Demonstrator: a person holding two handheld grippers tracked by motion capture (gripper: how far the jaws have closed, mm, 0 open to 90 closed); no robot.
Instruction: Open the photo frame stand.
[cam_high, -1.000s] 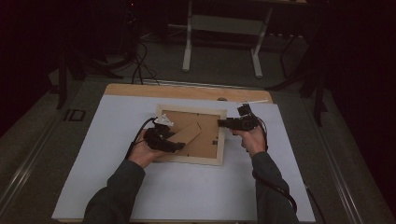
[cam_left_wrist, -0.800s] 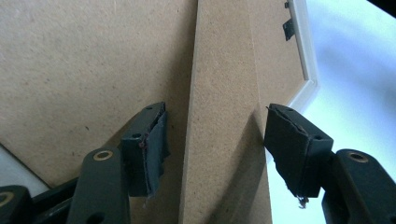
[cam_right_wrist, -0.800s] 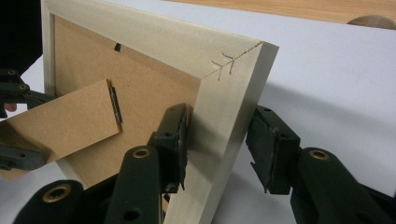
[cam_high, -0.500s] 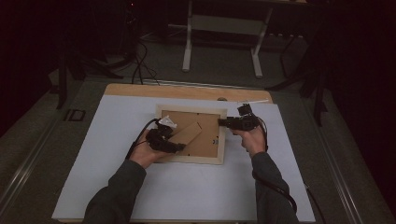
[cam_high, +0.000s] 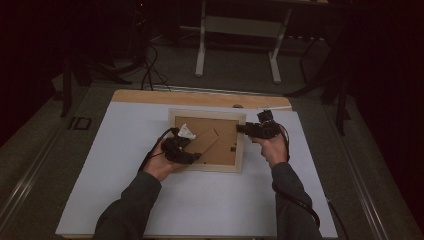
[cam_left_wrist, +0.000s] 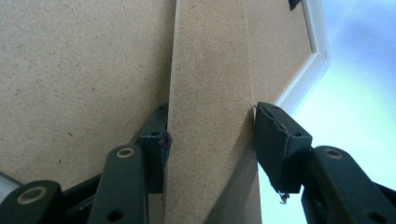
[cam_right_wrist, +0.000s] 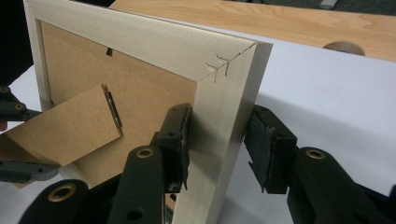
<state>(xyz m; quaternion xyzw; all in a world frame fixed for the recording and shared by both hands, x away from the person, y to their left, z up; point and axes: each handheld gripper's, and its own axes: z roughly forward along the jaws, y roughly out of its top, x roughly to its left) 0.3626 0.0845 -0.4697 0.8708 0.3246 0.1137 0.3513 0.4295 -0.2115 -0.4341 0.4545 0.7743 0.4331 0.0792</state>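
Note:
A pale wooden picture frame (cam_high: 205, 114) lies back up on the white table cover. A hinged stand (cam_high: 209, 142) of the same fibreboard runs across its brown backing board (cam_high: 226, 136). My left gripper (cam_high: 196, 156) reaches in from the frame's near left. In the left gripper view its jaws (cam_left_wrist: 210, 126) have just been closing and both pads now touch the edges of the stand (cam_left_wrist: 210, 93). My right gripper (cam_high: 241, 129) sits at the frame's right rail. In the right gripper view it (cam_right_wrist: 217, 133) has one pad inside and one outside the rail (cam_right_wrist: 219, 112), closed a little further.
The white cover (cam_high: 225, 200) spreads wide around the frame. A bare wooden strip of table (cam_high: 150, 96) runs along the back, with a small round fitting (cam_high: 238, 106). Behind it are dark floor, cables (cam_high: 150, 70) and a metal stand's legs (cam_high: 201, 55).
The left gripper's jaws have drawn in around the stand. Both hands stay about where they were, and the frame has not shifted.

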